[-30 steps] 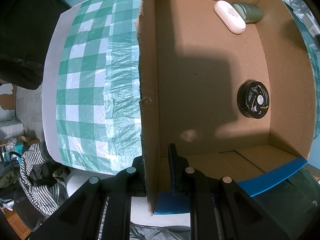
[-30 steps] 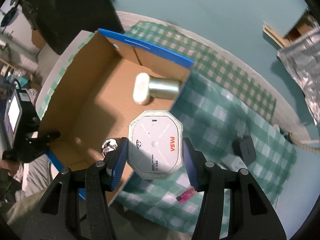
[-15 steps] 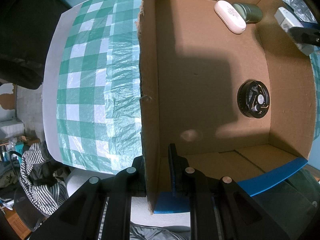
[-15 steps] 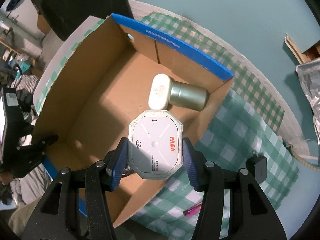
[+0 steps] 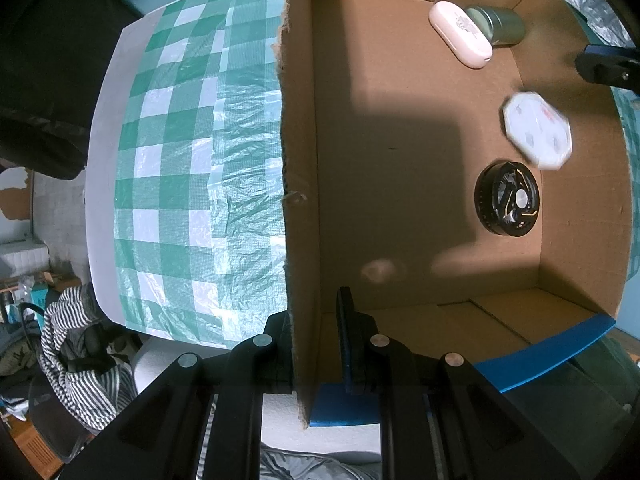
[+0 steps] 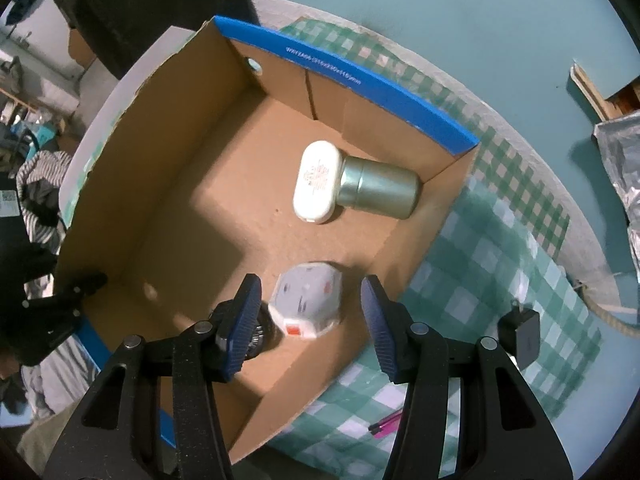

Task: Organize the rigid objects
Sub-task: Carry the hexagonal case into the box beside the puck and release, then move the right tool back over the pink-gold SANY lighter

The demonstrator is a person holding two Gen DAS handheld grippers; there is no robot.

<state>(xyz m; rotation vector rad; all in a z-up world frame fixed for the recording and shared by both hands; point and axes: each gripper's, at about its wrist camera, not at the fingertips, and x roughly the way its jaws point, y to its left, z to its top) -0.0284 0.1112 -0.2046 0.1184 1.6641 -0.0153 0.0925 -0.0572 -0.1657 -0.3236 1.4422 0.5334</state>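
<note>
The right gripper (image 6: 310,320) hangs over the open brown cardboard box with blue-taped rims (image 6: 380,88), its blue-padded jaws spread wide and holding nothing. Between and just beyond them, toward 12 o'clock from the fingertips, the white octagonal plastic case (image 6: 308,306) shows blurred inside the box; whether it touches the floor cannot be told. It has no real long axis, and one edge bearing a small orange-red patch faces the gripper. In the left wrist view the same case (image 5: 537,136) sits at about 2 o'clock, just above the round black fan-like disc (image 5: 507,204), with red marks on its face too smeared to read. The left gripper (image 5: 314,344) is clamped on the near-left wall of the box, one jaw outside and one inside, so it appears to steady the box and the right one is the nearer to the case. At 1 o'clock in the right view, the white oblong pill-shaped case (image 6: 316,182) lies touching the pale green metal cylinder tin (image 6: 378,190), which is on its side against the far corner. The oblong case has a faint reddish print, not legible. White lettering runs along the blue rim, too small to read with confidence. Outside the box, on the green-and-white checked tablecloth (image 6: 500,248), lie a black plug adapter (image 6: 522,334) at 3 o'clock and a pink pen (image 6: 386,428) at 5 o'clock.
</note>
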